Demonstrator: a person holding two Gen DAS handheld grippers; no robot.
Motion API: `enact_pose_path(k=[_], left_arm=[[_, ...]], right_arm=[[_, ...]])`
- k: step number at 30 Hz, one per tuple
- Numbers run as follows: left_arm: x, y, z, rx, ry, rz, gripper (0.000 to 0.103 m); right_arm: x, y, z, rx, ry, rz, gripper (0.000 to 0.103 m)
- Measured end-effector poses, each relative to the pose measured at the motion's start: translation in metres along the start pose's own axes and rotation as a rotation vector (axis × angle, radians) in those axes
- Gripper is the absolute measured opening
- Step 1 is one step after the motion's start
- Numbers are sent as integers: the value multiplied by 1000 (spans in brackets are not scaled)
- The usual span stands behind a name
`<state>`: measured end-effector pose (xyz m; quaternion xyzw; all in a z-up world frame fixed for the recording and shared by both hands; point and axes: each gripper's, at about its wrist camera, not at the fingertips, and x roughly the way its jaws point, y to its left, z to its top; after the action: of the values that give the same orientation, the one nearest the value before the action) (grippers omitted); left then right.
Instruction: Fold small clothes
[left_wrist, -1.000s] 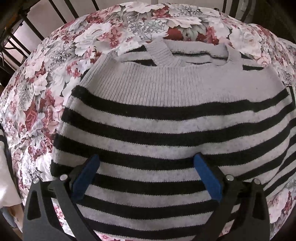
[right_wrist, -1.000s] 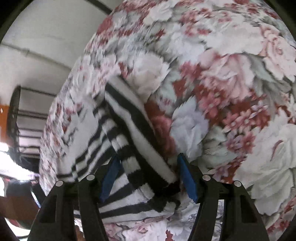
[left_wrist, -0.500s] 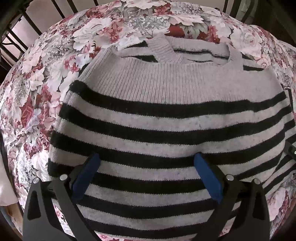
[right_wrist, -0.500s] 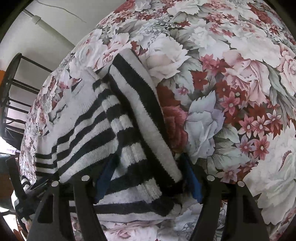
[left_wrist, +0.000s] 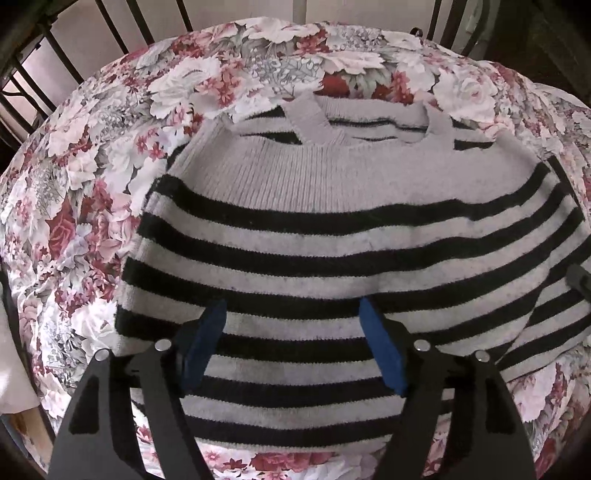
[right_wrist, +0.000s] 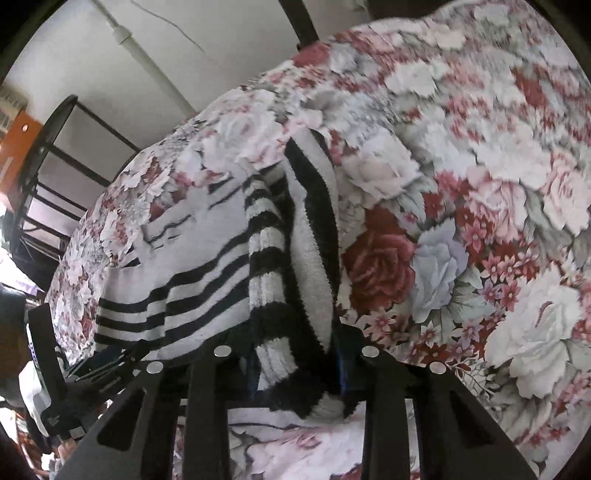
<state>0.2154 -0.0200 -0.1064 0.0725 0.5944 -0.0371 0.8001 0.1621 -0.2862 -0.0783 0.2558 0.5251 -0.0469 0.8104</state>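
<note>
A grey knit sweater (left_wrist: 332, 184) with black stripes lies flat on a floral bedspread (left_wrist: 92, 184), neckline at the far side. My left gripper (left_wrist: 291, 306) points down over its lower body. The blue pads stand apart on the flat knit and pinch nothing, and the jaws are closing. In the right wrist view the sweater's sleeve (right_wrist: 306, 258) runs bunched up from the sweater body (right_wrist: 184, 240) into my right gripper (right_wrist: 295, 350). Its jaws are closing and press the cuff end, raised off the bedspread (right_wrist: 480, 221). A dark tip of the right gripper (left_wrist: 580, 280) shows at the left view's right edge.
Black metal bed-frame bars (left_wrist: 122, 33) stand behind the bed's far edge and also show as bars (right_wrist: 55, 147) in the right view. A white wall with a pipe (right_wrist: 147, 62) lies beyond. Floral cover spreads all round the sweater.
The left jaws have narrowed over the sweater body. The right jaws have shut on the sleeve and risen with it, and that view has rolled and tilted up toward the wall.
</note>
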Motion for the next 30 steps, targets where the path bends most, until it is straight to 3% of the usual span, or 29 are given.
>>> enact_pose_path(k=[10, 21, 30], left_arm=[[-9, -15, 25, 17, 9, -77, 72], [1, -48, 61, 71, 7, -141, 72], [-16, -14, 71, 23, -46, -155, 72]], right_arm=[[-27, 48, -10, -139, -60, -1, 30], [-39, 122, -43, -396, -91, -20, 30], [-37, 169, -60, -501, -118, -44, 31]])
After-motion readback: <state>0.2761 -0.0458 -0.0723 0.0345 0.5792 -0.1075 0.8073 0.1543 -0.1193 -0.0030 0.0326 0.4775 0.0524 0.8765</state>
